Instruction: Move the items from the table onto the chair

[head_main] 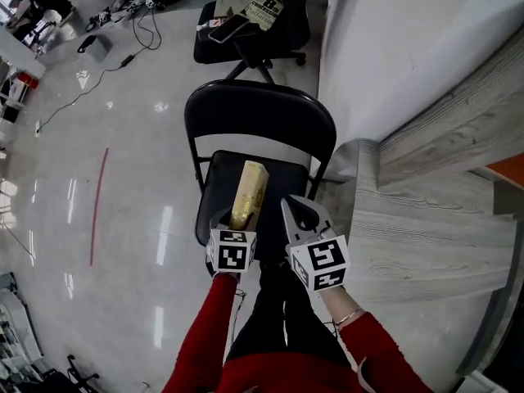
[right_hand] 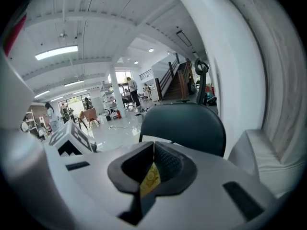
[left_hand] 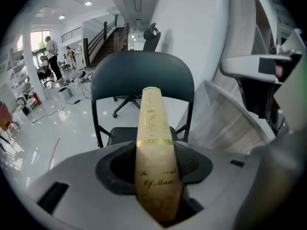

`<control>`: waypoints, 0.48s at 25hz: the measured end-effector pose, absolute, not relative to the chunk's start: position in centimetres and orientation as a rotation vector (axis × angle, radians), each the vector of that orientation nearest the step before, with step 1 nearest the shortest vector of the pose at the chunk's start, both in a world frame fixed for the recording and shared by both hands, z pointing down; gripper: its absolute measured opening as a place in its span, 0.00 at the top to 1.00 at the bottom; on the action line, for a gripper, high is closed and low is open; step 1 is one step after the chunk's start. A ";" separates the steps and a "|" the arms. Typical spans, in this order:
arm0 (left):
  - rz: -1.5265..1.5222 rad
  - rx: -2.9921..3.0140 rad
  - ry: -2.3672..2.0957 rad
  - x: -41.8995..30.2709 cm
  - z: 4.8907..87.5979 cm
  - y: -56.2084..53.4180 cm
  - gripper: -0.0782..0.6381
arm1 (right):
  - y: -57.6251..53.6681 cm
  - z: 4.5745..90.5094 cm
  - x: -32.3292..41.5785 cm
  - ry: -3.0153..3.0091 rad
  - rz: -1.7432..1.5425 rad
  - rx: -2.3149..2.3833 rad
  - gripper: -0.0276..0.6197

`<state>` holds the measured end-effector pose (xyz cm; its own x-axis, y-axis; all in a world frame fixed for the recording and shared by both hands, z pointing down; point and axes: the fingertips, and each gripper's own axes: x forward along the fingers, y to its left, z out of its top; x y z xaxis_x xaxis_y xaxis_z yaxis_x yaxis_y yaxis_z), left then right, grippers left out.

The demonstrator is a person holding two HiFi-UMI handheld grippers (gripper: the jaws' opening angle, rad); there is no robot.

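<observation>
**Gold box gripped above the chair seat**

Gold, long and narrow, the box is clamped between the fingers of the left gripper. Its near end is pinched at their roots, while the rest runs out well past the fingertips, tilted upward. Beneath the box and the fingers the seat of the black folding chair is seen. The chair's curved backrest stands ahead of the fingertips. Whether the box's far end touches the seat cannot be told.

The right gripper is held just beside the left one, over the seat's right edge. Its fingers are brought together at the tips, and nothing is gripped between them. A sliver of gold is seen through the slot below their meeting line. The grey wooden table lies to the right of both grippers
</observation>
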<state>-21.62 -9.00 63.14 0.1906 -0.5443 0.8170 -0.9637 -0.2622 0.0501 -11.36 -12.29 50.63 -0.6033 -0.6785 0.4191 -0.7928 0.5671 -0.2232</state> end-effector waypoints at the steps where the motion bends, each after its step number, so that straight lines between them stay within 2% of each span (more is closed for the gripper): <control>1: 0.949 1.880 -1.402 -21.4 64.5 -9.2 0.58 | -12.4 51.9 -11.5 -2.499 0.565 1.211 0.94; 12: 1.075 1.791 -1.395 -21.9 74.8 -9.1 0.58 | -12.2 61.8 -10.5 -2.346 0.724 1.223 0.94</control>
